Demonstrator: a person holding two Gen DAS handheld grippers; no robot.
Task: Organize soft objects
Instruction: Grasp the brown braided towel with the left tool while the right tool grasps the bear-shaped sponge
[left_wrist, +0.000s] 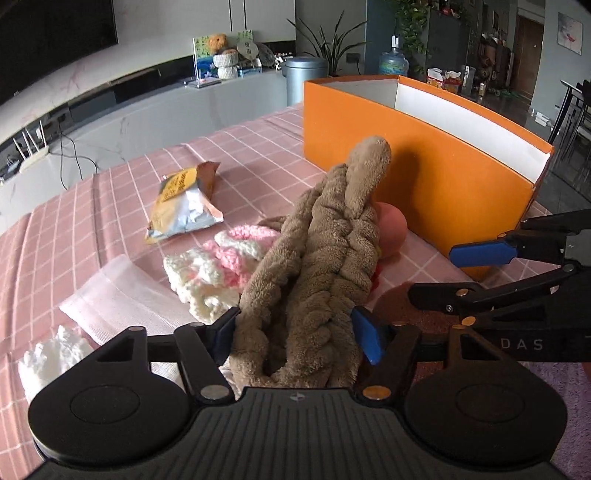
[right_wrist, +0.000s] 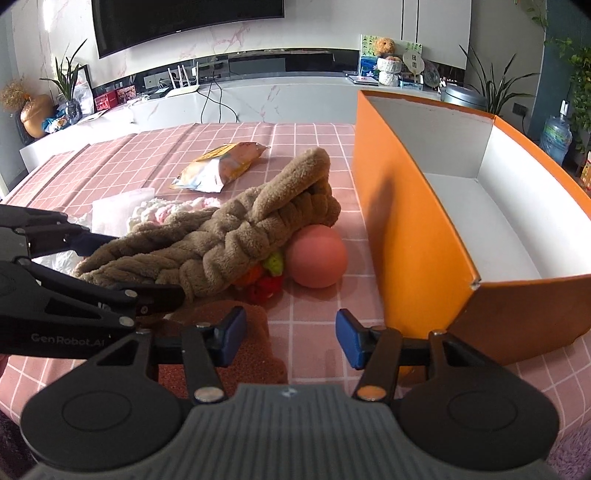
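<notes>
1. Beside the orange box, which looks empty, the brown plush lies between the left gripper pads, seemingly clamped.
2. Right gripper gapes over bare cloth; pink ball and knits remain outside.

White letters "DAS" stand on the black body of the right gripper, just beside the orange cardboard box. "GenRobot.AI" stands in pale letters on the black body of the left gripper. The snack bag's print is unreadable.
</notes>
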